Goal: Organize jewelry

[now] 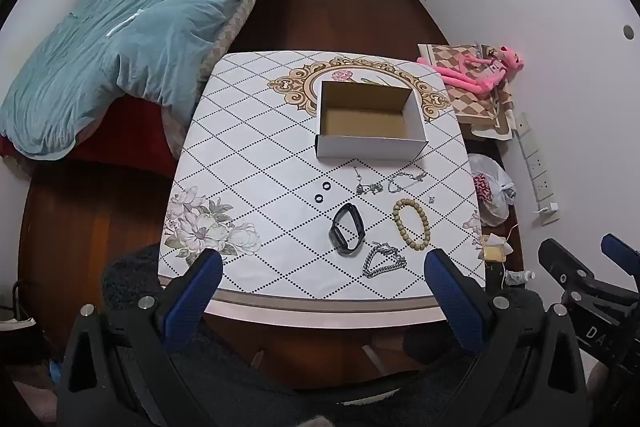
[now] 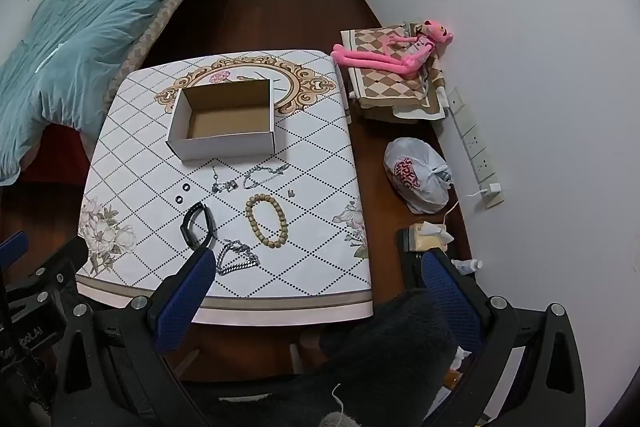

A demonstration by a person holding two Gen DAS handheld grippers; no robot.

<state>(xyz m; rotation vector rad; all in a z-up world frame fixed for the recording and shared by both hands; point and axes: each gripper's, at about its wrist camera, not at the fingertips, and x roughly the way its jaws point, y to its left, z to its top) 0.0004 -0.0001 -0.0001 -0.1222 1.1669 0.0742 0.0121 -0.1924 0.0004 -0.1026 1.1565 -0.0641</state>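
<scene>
An open cardboard box [image 1: 370,121] [image 2: 224,125], empty, stands on the patterned table [image 1: 256,155] [image 2: 320,155]. In front of it lie two small black rings [image 1: 322,191] [image 2: 182,193], two thin silver chains [image 1: 368,187] [image 1: 406,179] [image 2: 264,174], a small earring [image 2: 291,192], a wooden bead bracelet [image 1: 411,223] [image 2: 266,221], a black watch band [image 1: 346,233] [image 2: 198,225] and a heavy silver chain [image 1: 383,261] [image 2: 238,259]. My left gripper [image 1: 324,267] is open and empty above the table's near edge. My right gripper [image 2: 316,267] is open and empty, over the near right corner.
A bed with a teal duvet [image 1: 132,31] stands left of the table. On the right, by the wall, are a pink plush toy [image 2: 400,51] on folded cloth, a white plastic bag [image 2: 418,175], a power strip [image 2: 476,151] and a tissue box [image 2: 426,237].
</scene>
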